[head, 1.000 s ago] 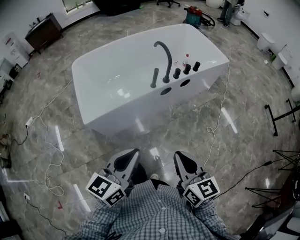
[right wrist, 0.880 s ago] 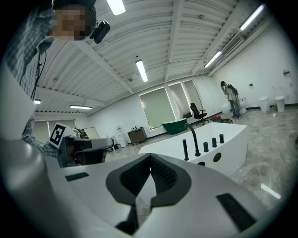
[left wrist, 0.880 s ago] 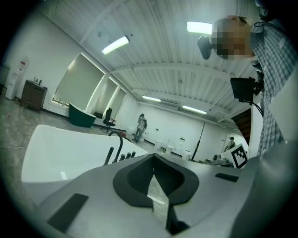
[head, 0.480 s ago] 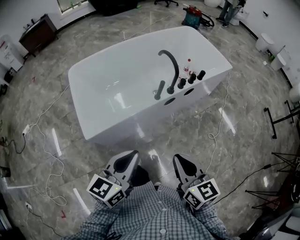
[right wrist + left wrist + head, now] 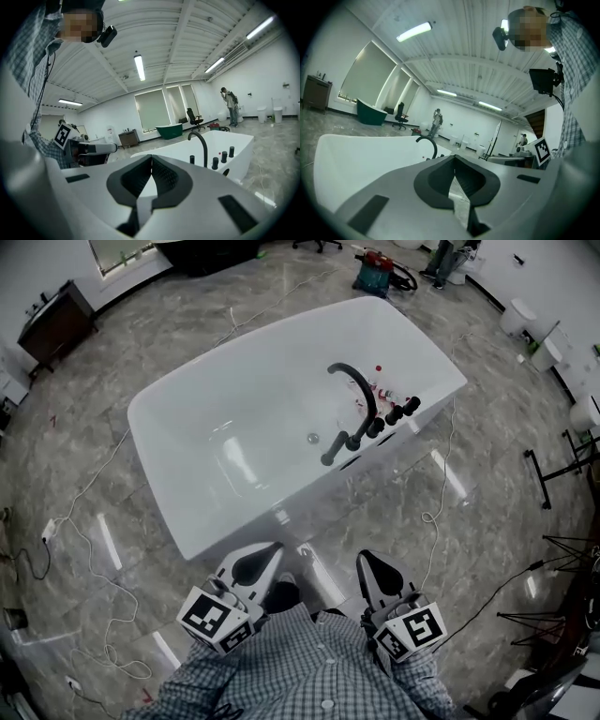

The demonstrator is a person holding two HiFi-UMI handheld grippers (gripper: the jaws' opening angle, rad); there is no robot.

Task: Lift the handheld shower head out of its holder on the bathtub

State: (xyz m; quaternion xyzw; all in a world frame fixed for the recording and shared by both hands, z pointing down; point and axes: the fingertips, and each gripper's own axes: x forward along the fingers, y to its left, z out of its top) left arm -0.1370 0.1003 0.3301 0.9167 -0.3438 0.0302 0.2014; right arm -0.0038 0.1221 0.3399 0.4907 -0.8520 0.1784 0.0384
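A white bathtub stands on the marble floor ahead of me. On its near right rim a dark curved spout rises, with the dark handheld shower head upright in its holder just left of it and three dark knobs to the right. The shower head also shows in the right gripper view. My left gripper and right gripper are held close to my body, well short of the tub. Both are shut and hold nothing.
Cables trail over the floor on both sides of the tub. A small red-capped bottle lies inside the tub near the spout. Black stands are at the right, a dark cabinet at the far left, a red machine behind the tub.
The tub has drawn nearer and shifted down in the head view as I walk toward it. Both grippers stay shut in front of my body.
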